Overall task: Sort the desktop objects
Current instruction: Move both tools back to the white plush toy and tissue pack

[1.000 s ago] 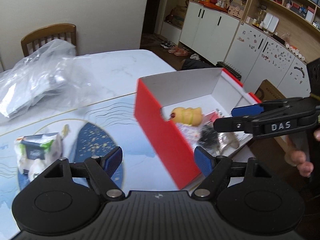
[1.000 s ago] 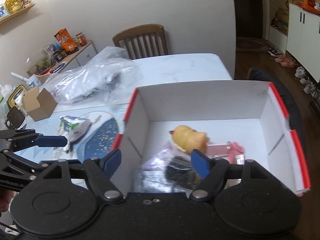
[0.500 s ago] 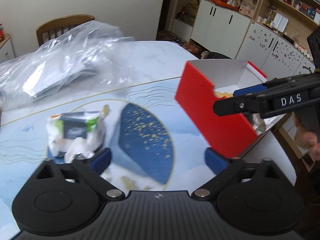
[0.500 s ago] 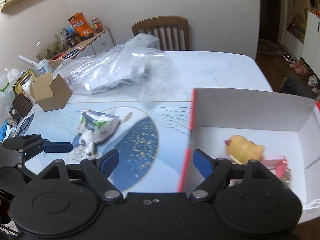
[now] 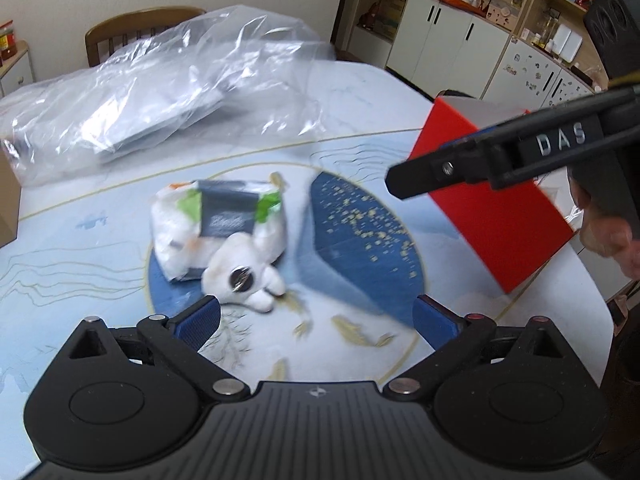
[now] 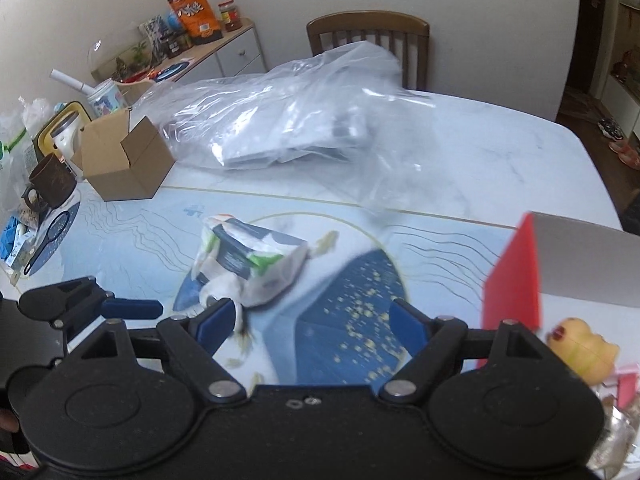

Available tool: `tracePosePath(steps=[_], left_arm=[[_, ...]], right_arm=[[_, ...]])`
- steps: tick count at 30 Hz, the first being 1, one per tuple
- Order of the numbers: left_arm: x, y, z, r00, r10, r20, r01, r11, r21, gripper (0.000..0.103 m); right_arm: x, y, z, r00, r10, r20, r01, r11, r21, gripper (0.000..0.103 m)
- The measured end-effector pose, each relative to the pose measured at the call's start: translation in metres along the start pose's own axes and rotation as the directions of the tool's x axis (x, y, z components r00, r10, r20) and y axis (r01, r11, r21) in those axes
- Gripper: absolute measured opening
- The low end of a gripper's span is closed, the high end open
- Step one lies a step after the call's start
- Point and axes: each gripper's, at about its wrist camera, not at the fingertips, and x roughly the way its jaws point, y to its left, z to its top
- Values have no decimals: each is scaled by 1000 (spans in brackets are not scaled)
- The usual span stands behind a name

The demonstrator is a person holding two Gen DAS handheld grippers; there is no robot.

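Observation:
A white packet (image 5: 218, 220) with a dark label and green corners lies on the blue-patterned mat, and a small white soft toy (image 5: 244, 276) leans on its near side. My left gripper (image 5: 316, 320) hovers just in front of them, open and holding nothing. My right gripper (image 6: 311, 320) is open too, above the mat, with the packet (image 6: 250, 264) ahead to its left. To the right stands the red box (image 5: 492, 208), white inside; a yellow toy (image 6: 580, 356) lies in it. One of the right gripper's fingers (image 5: 440, 172) reaches in front of the box.
A large clear plastic bag (image 6: 288, 120) holding grey flat things covers the back of the table. At the left are an open cardboard box (image 6: 124, 164), a brown mug (image 6: 50, 184) and clutter. A wooden chair (image 6: 368, 32) stands behind. The table edge curves off at the right.
Both grippers have swung left, away from the red box and over to the packet on the mat. The left jaws have spread wider. The box's contents have slid almost out of view.

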Motion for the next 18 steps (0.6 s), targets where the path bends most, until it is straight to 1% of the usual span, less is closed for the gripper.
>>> tracePosePath(steps=[5,11,14,18], left_arm=[[7,18,-5,1000,-10,-12,10,1000,-14,103],[14,31,-7,1000,-20,-1,20,1000,-22,103],[19,34,-7,1000,-18,2,18,1000,-12,103],[28,34,-6,1000,-20,13,20,1000,16,103]], right_arm=[[22,16,12,999,26,-34,-27,998,-49,84],[43,31,30,997,44,-56,-50,991,-120,84],[55,37,38,996,56,-69,-65,988,-142,84],[73,47,44,993,61,-97,-80,975,-208,84]])
